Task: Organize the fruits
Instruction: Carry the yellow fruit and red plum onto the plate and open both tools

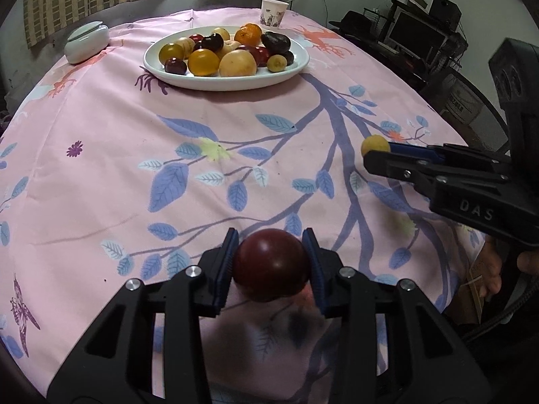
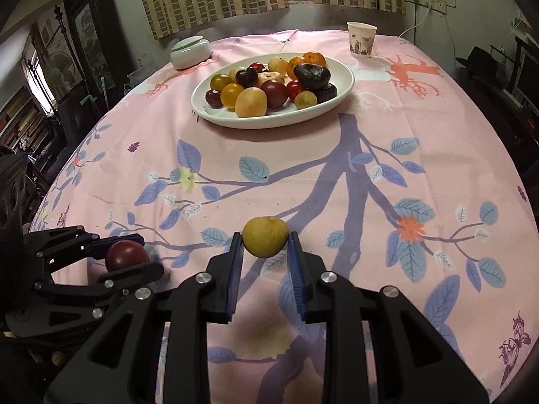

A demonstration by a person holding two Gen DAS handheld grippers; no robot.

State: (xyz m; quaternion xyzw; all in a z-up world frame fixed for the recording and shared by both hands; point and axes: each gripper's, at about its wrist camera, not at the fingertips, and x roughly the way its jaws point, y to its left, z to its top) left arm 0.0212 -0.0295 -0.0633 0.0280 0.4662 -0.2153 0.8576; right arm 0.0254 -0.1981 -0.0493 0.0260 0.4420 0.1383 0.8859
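Left gripper (image 1: 272, 262) pinching dark red plum (image 1: 271, 264), right gripper (image 2: 265, 240) lettered "DAS" pinching yellow fruit (image 2: 265, 236)

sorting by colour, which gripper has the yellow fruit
The right gripper is shut on the small yellow fruit; the left gripper holds a dark red fruit instead.

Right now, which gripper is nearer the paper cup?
Right. The right gripper, shut on a yellow fruit, is on the side of the paper cup; the left gripper, holding a red fruit, sits farther left.
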